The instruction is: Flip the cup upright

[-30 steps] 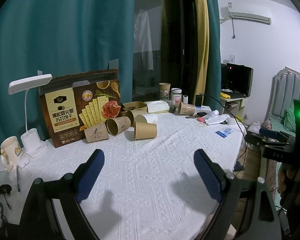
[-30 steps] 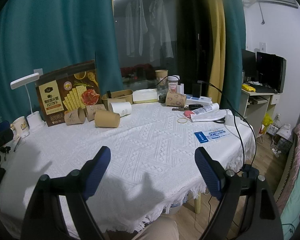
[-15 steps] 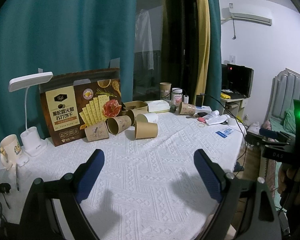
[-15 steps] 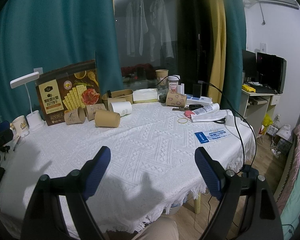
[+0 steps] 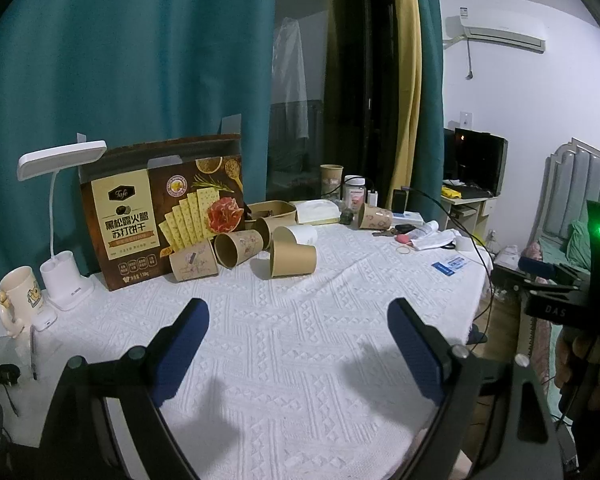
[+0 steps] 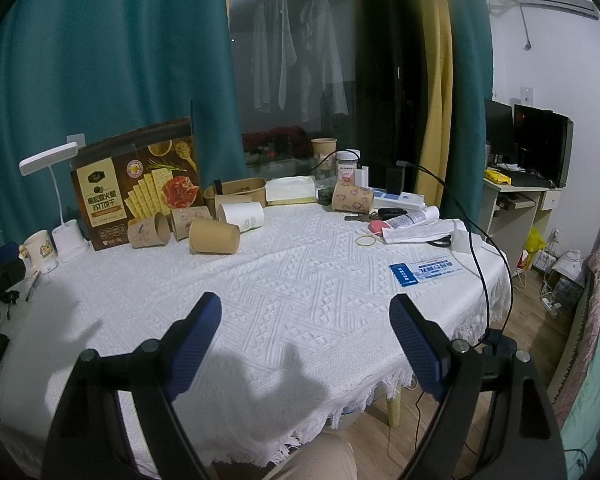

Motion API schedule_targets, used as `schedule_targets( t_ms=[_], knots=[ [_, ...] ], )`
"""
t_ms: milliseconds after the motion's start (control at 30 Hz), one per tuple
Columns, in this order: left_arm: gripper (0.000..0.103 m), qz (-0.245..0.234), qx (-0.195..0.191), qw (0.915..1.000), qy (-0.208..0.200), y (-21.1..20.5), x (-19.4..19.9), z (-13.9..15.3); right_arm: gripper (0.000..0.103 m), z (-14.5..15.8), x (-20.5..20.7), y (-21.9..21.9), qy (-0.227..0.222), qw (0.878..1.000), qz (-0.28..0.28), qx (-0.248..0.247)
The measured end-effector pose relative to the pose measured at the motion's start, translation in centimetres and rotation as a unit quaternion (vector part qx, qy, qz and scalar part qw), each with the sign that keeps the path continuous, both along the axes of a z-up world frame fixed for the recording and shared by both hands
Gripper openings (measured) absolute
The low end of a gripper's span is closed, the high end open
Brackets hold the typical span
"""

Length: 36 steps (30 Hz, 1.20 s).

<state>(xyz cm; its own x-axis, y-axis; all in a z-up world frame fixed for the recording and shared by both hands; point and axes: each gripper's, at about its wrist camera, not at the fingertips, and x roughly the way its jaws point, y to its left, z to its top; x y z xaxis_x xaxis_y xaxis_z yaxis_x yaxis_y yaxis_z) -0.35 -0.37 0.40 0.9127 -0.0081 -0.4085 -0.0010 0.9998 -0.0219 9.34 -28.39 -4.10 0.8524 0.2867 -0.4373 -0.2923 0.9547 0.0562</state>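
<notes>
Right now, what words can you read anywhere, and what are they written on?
"Tafe" and "黑松露火腿 苏打饼干": cracker box.
"DAS": black frame of the right tool, seen from the left one.
Blue card: print too blurred to read.
Jar label, patterned cups, tube: too small to read.

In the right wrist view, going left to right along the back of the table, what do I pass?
Mug → desk lamp → cracker box → plain brown cup on its side → white cup on its side → printed cup on its side → yellow rubber band → blue card.
</notes>
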Motion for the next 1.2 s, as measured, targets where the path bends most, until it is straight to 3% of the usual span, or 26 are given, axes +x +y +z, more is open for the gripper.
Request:
schedule_targets(
  t_ms=[1200],
  knots=[
    [0.091,-0.003,0.002,1.0,0.008,-0.01,0.74,-0.17,0.084,-0.02,0.04,0.01,0.003,1.0,0.001,-0.001]
  ],
)
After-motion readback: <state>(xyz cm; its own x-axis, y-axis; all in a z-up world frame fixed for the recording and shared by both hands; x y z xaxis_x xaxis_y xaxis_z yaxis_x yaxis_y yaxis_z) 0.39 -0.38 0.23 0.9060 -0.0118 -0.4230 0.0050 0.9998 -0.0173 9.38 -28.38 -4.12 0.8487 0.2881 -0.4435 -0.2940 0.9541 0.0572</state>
